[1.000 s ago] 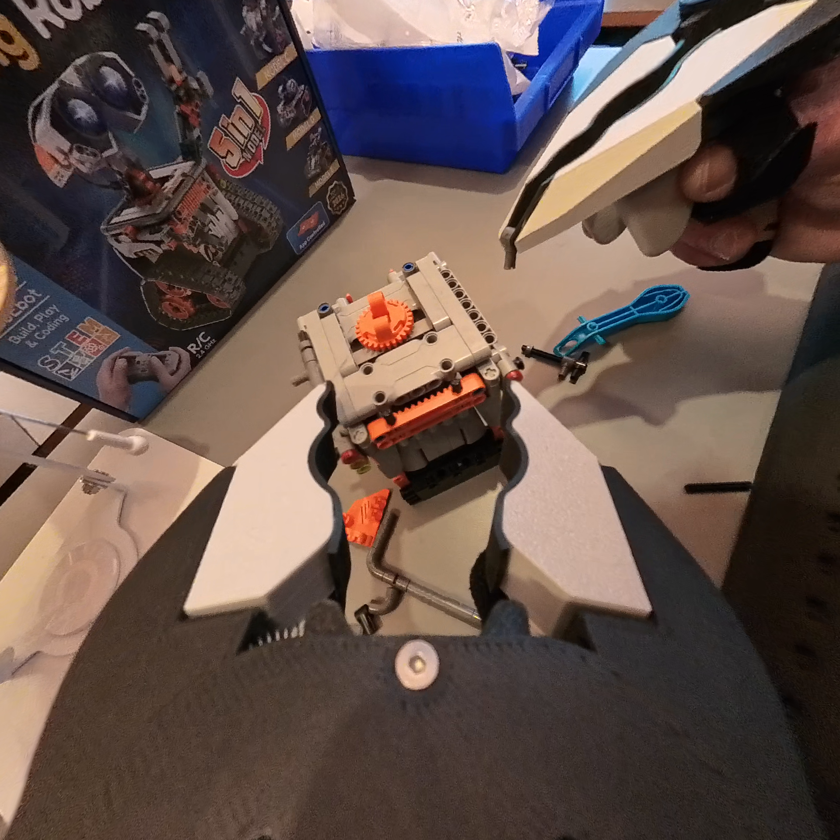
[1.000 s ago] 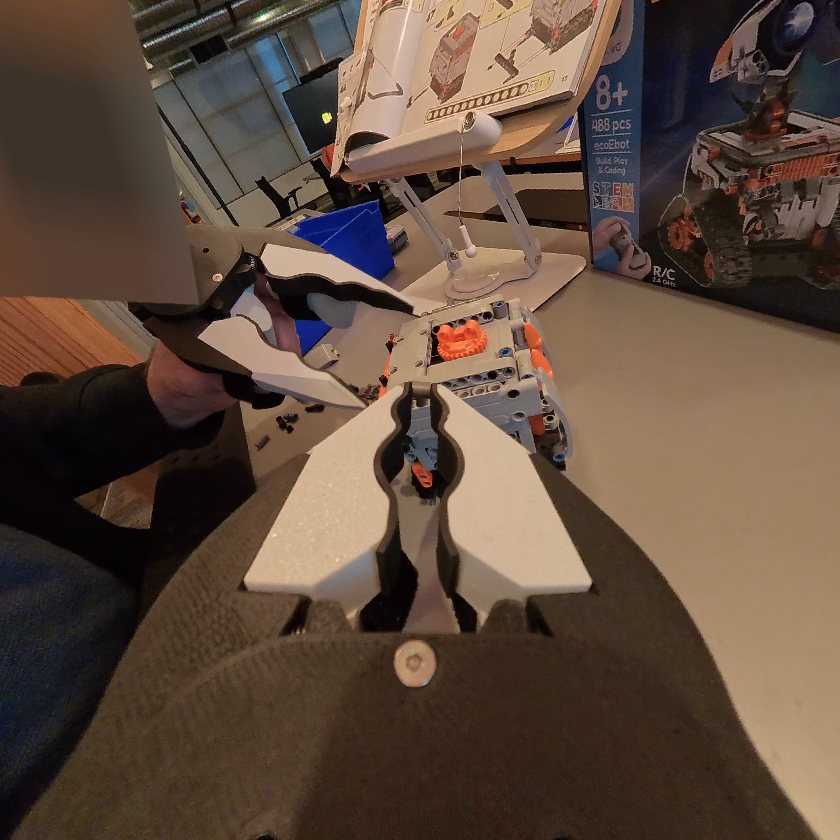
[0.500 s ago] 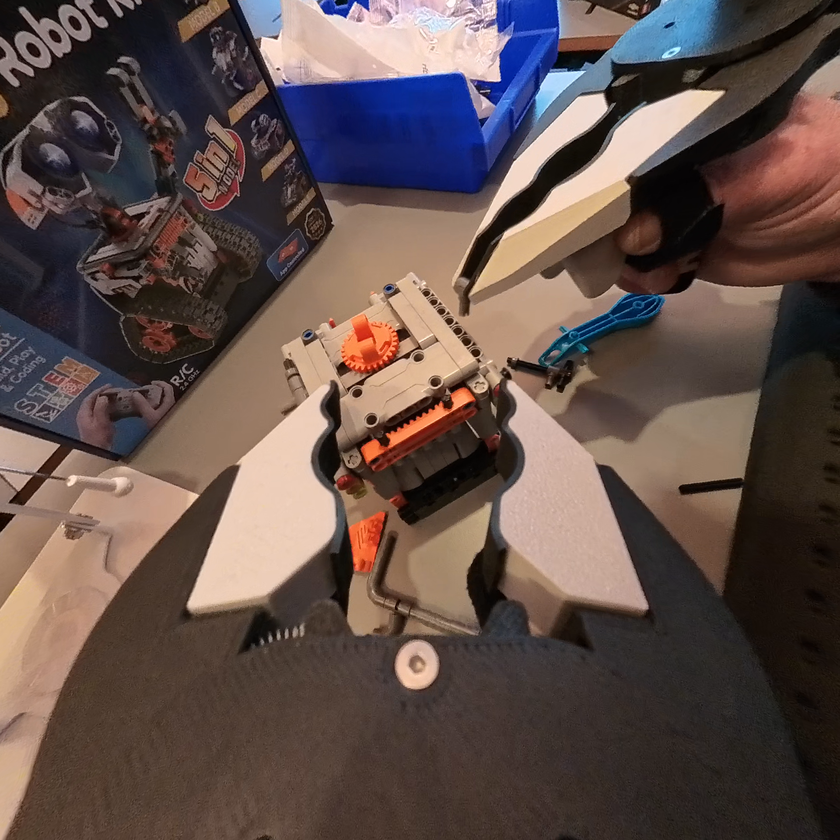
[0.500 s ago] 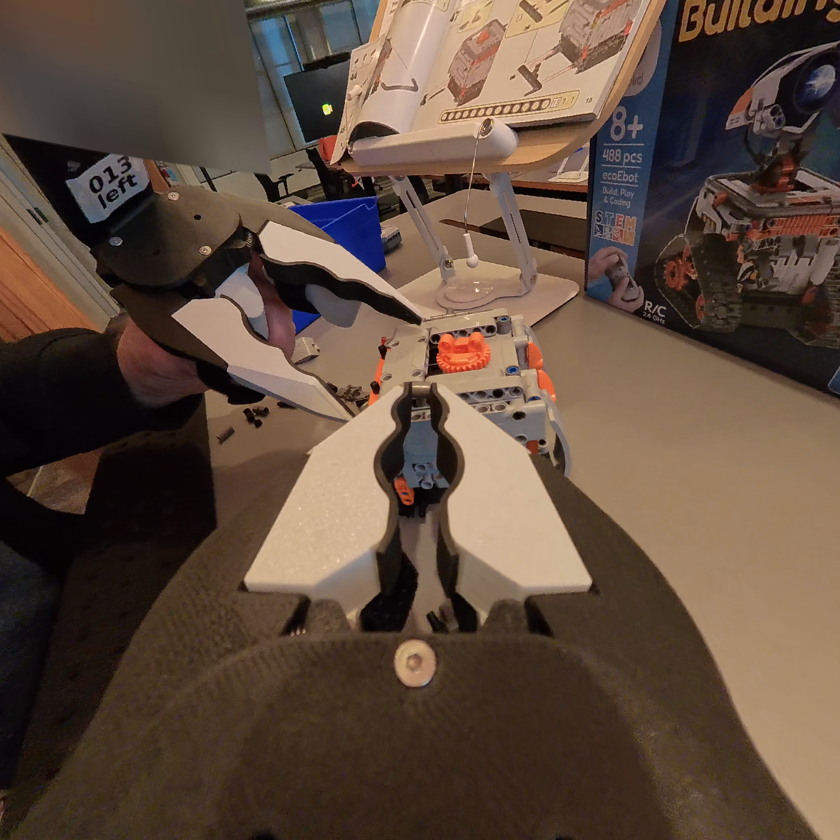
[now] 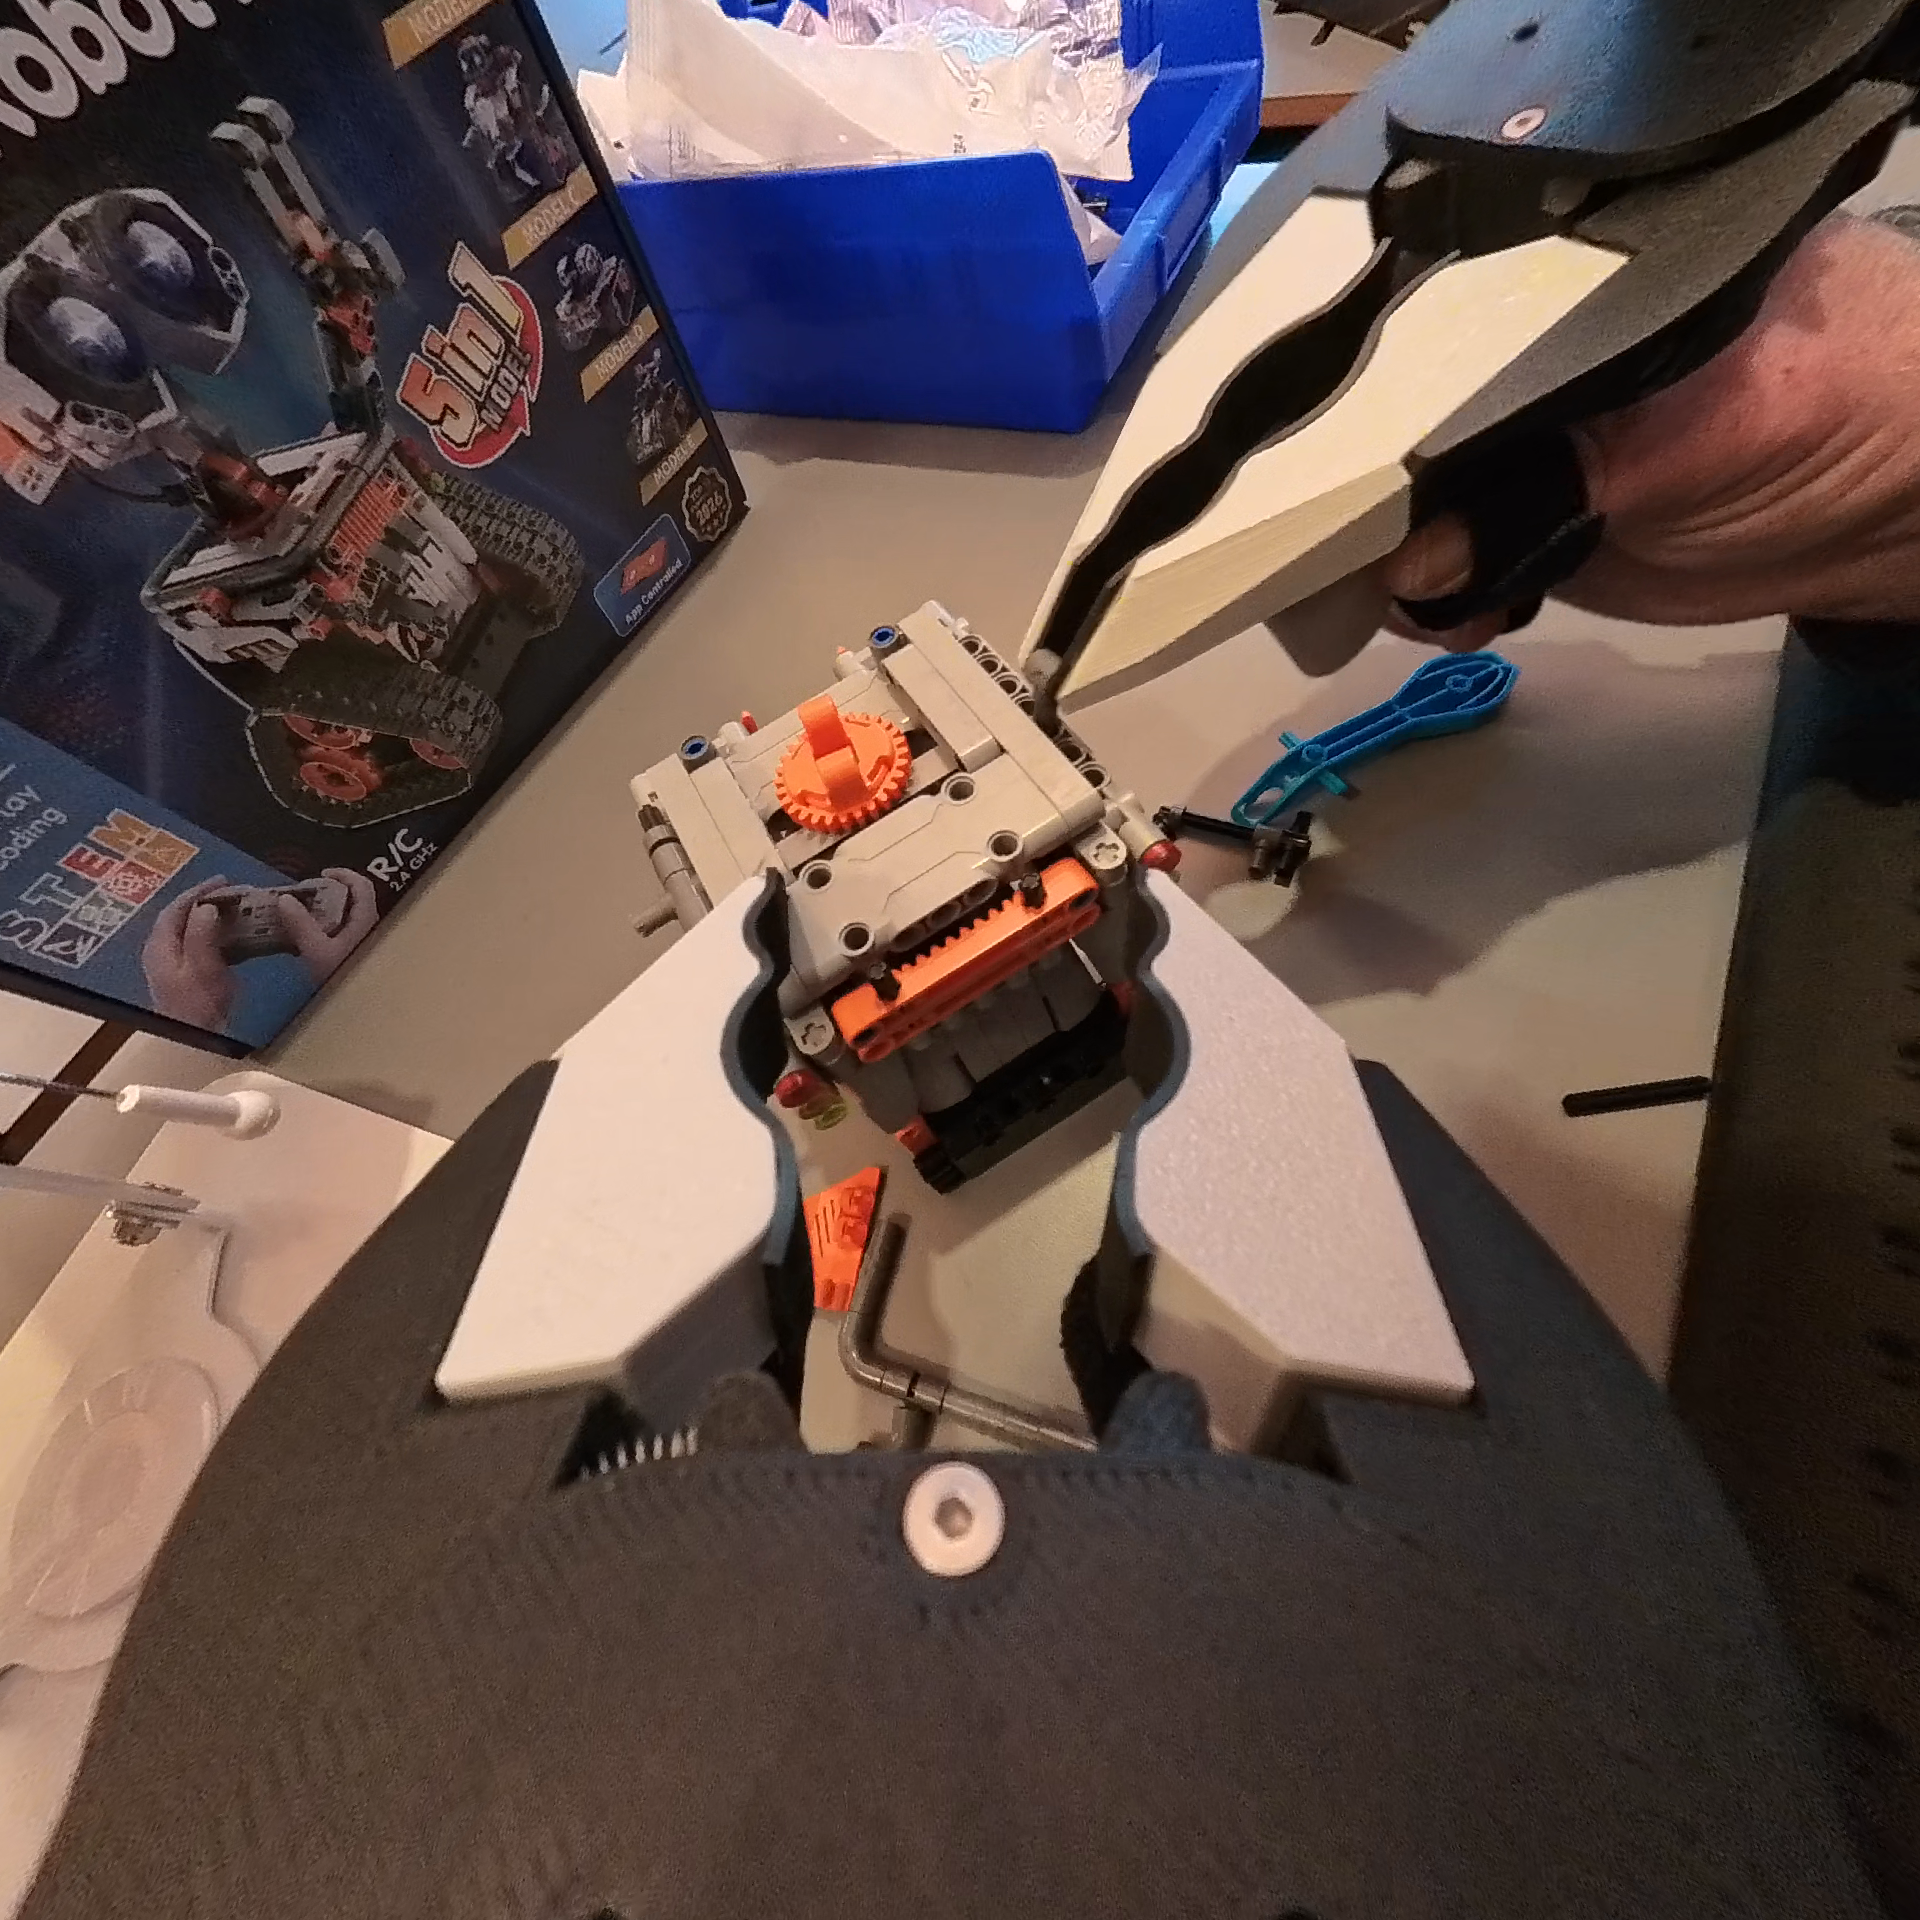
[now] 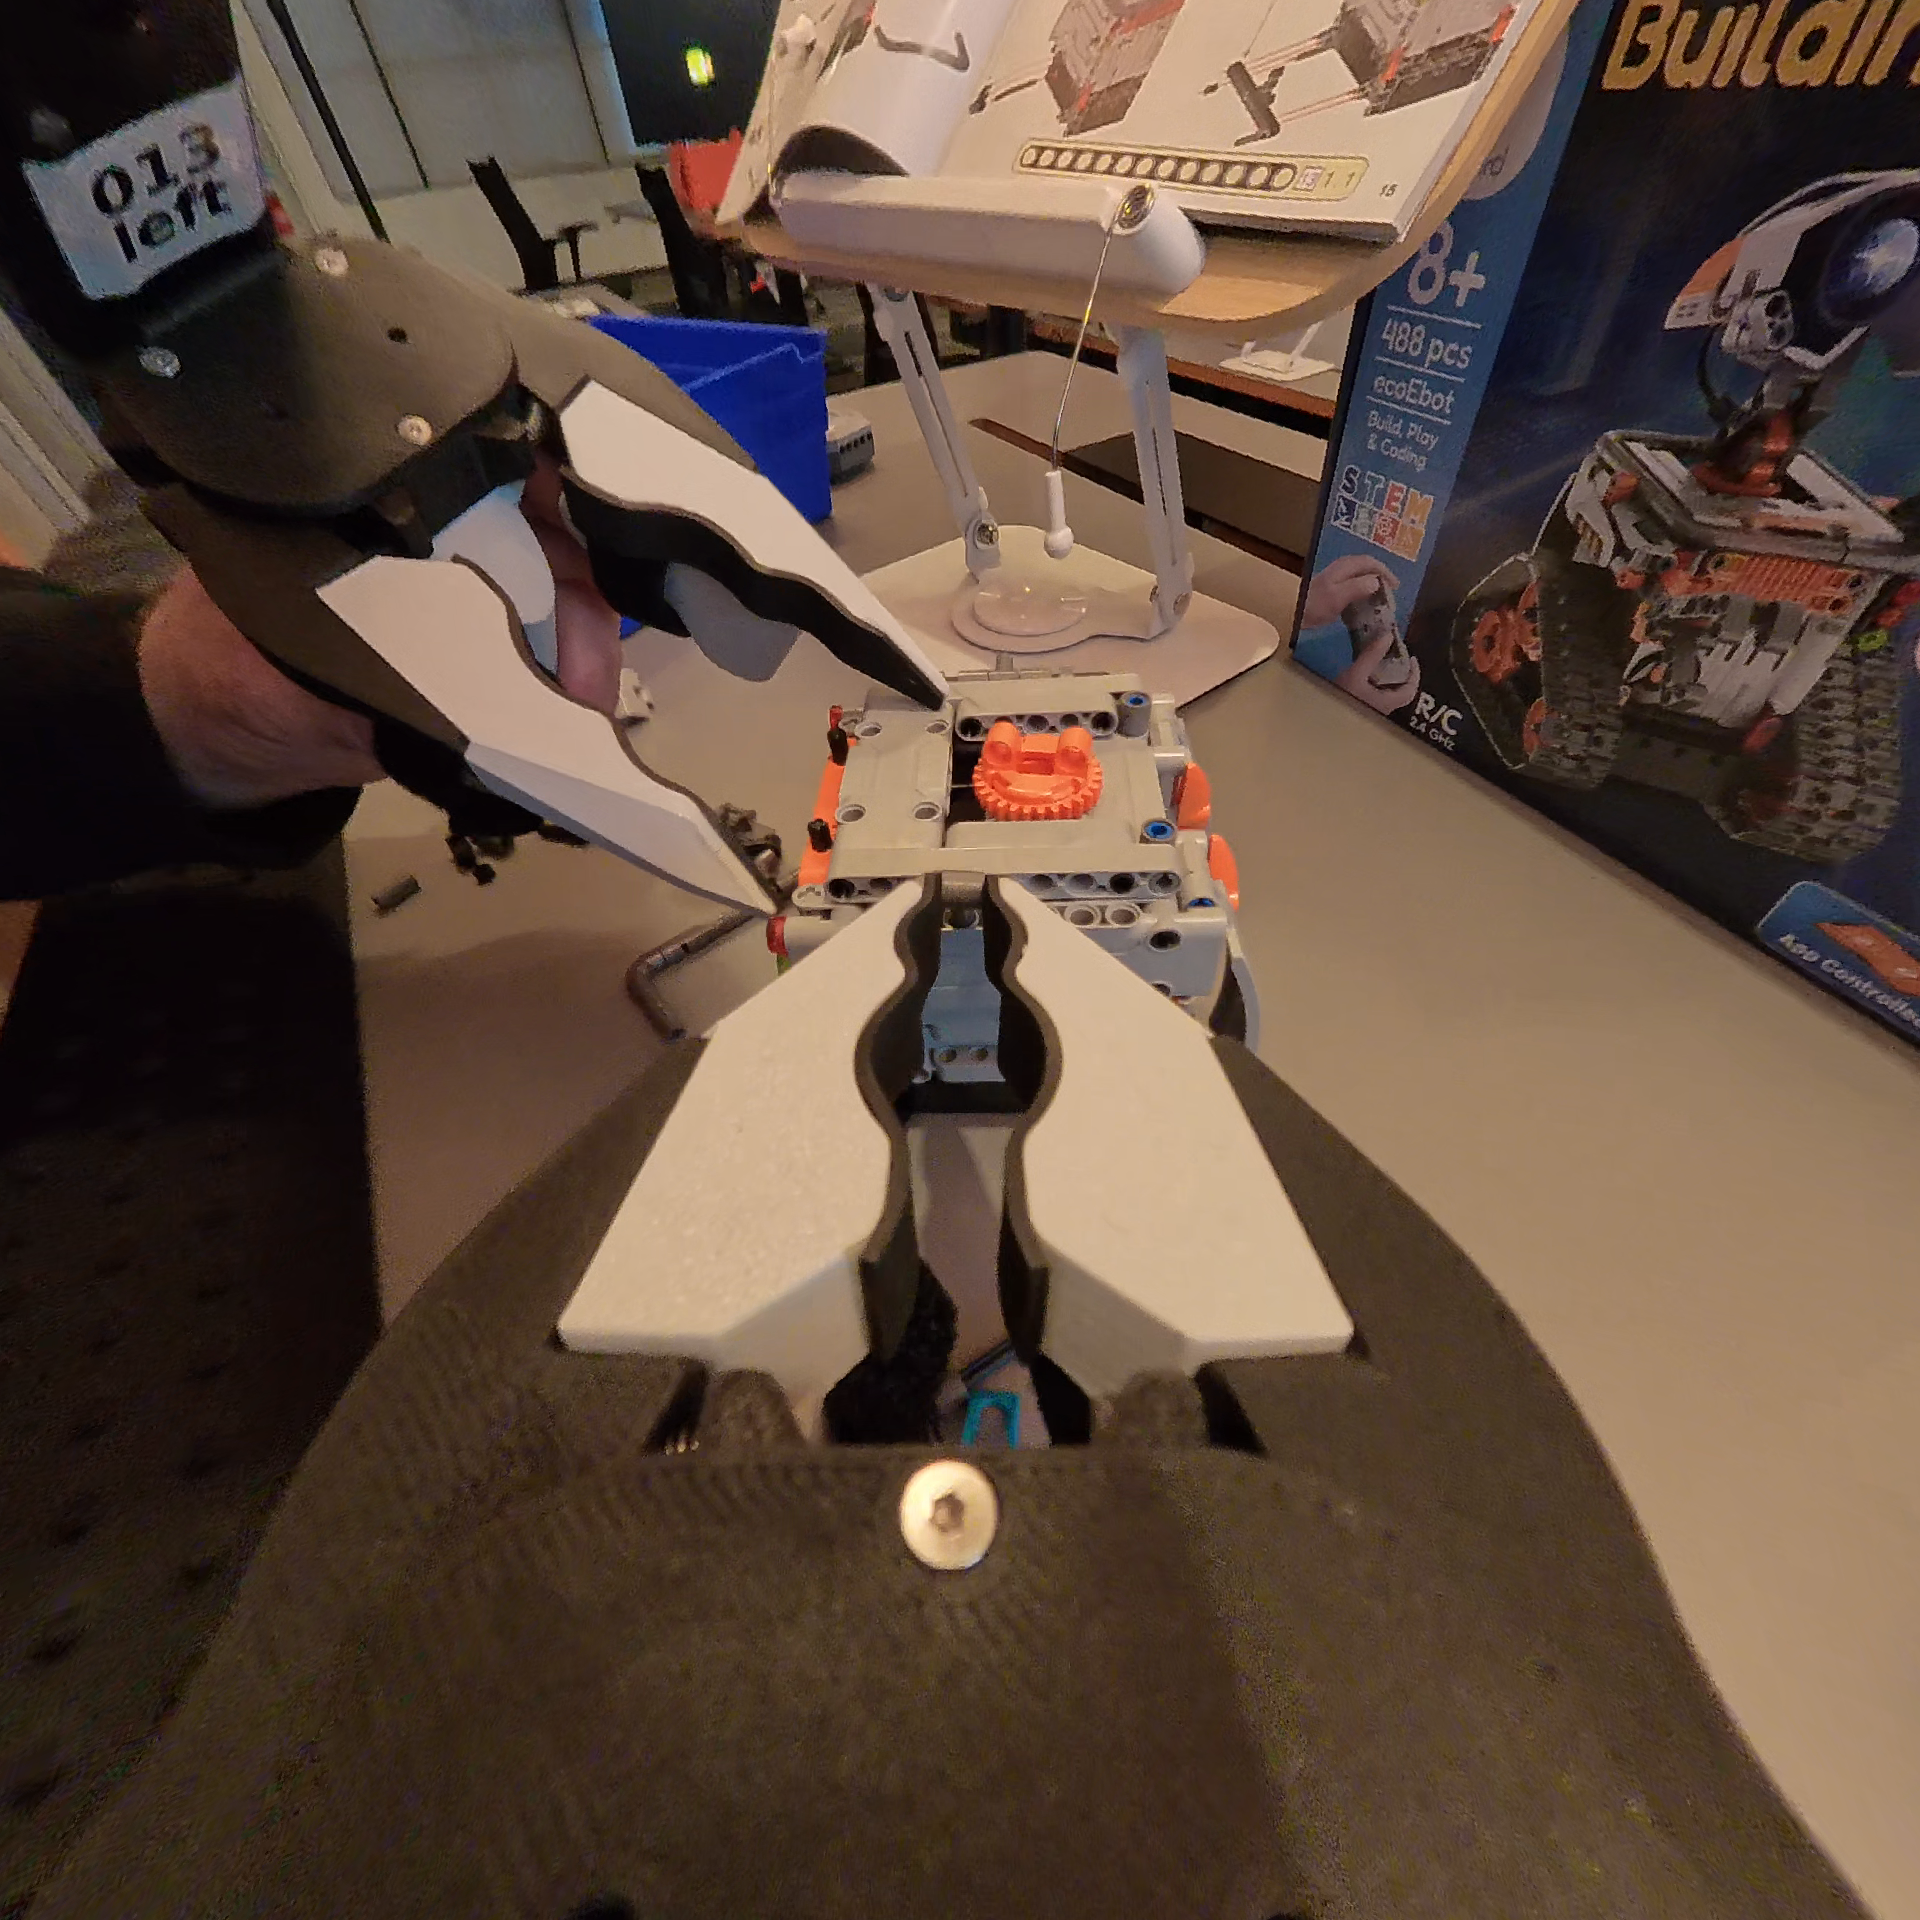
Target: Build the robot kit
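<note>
A grey and orange brick model [image 5: 904,831] with an orange gear on top stands on the grey table [image 5: 1455,987]. My left gripper [image 5: 951,894] straddles its near end, with both fingertips against its sides, shut on it. It also shows in the right wrist view [image 6: 857,802]. My right gripper [image 6: 961,894] is nearly shut on a small grey piece [image 6: 961,891]. It presses that piece against the model's [image 6: 1018,821] perforated edge beam. In the left wrist view the right gripper [image 5: 1044,665] comes down from the upper right, held by a hand [image 5: 1714,499].
A dark kit box [image 5: 312,416] stands at the left and a blue bin [image 5: 914,281] of bags behind. A blue plastic tool [image 5: 1382,738], black pins [image 5: 1236,831], a grey crank axle [image 5: 894,1340] and an orange piece [image 5: 847,1226] lie around. A booklet stand [image 6: 1091,208] rises behind the model. The tips of one gripper are about 4 cm away from the tips of the other.
The right gripper has come down and closer, so its tip with the grey piece now meets the model's edge beam. The left gripper stays around the model.
</note>
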`<move>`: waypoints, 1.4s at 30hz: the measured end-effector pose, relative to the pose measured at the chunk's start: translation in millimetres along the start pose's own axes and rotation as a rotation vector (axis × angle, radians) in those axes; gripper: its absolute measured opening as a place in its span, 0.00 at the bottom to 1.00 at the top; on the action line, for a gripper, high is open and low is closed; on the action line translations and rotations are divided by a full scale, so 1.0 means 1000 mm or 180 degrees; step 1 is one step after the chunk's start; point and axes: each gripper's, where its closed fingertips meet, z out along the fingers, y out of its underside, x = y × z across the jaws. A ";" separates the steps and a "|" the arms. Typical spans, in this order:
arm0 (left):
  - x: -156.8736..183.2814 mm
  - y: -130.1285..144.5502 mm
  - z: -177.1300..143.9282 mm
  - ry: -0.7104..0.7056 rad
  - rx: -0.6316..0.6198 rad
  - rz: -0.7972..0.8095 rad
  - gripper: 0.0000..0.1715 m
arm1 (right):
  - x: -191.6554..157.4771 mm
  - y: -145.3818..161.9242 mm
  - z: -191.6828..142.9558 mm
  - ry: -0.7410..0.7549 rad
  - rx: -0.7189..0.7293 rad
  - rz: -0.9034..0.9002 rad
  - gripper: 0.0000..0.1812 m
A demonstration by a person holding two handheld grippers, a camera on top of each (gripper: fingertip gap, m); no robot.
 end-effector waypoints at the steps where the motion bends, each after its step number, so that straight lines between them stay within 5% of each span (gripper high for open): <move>1: 0.000 0.000 0.000 -0.0002 -0.0003 0.0011 0.36 | 0.000 0.001 0.000 0.0020 -0.0047 -0.0072 0.03; 12: -0.001 0.000 0.001 -0.0008 0.0035 0.0036 0.36 | 0.000 0.002 0.002 0.0178 -0.0595 -0.0576 0.02; 42: -0.001 -0.002 0.003 -0.0049 0.0119 0.0051 0.32 | 0.000 0.004 0.003 0.0374 -0.0985 -0.0897 0.02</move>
